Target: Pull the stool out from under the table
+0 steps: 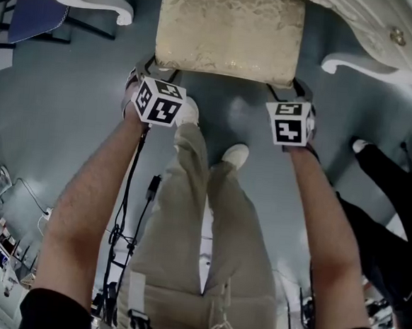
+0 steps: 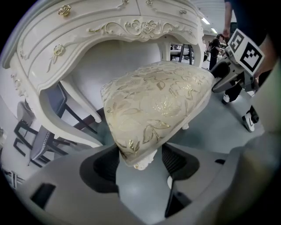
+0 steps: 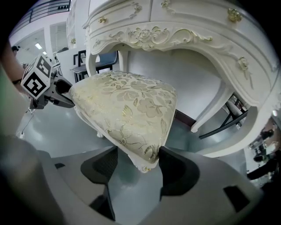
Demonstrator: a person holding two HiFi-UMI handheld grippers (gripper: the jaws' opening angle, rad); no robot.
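The stool is clamped at its near corners by the left hand-held gripper and the right hand-held gripper, so that it can be drawn squarely from the tabletop.

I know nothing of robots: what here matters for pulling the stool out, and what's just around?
In use: stool; table; left gripper and right gripper, each clamped on a stool corner.
Just around: blue chair; bystander's leg.
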